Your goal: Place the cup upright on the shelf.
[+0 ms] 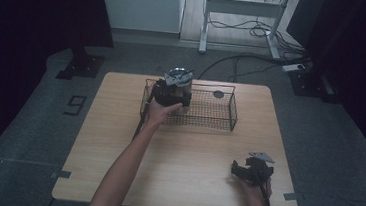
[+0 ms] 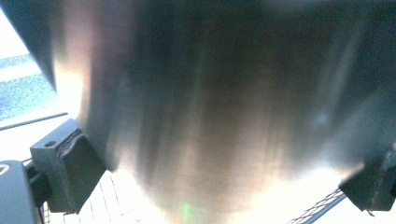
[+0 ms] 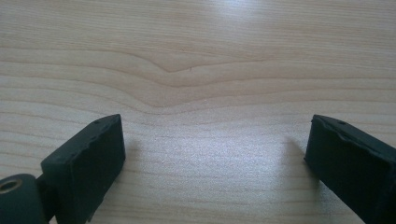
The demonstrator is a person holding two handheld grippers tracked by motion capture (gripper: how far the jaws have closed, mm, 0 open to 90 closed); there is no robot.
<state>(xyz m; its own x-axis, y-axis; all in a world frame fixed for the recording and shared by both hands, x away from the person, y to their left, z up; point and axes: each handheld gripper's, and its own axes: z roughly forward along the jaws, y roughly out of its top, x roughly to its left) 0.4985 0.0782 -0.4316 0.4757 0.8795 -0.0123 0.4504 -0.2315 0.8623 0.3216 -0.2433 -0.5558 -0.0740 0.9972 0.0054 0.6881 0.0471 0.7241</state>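
Note:
A shiny metal cup point(image 1: 179, 78) stands at the left end of a black wire basket point(image 1: 219, 120) at the back of the wooden table point(image 1: 185, 168). My left gripper point(image 1: 172, 93) reaches into the basket and is shut on the cup. In the left gripper view the cup's brushed side point(image 2: 224, 116) sits between both pads point(image 2: 74, 163), with basket wire point(image 2: 322, 205) below. My right gripper point(image 1: 236, 169) rests low at the table's front right, open, with bare wood between its fingers point(image 3: 93, 158).
A small dark round object point(image 1: 218, 94) lies in the basket's back right part. Beyond the table are a desk frame point(image 1: 238, 17) and cables point(image 1: 255, 54) on the floor. Dark curtains stand on both sides.

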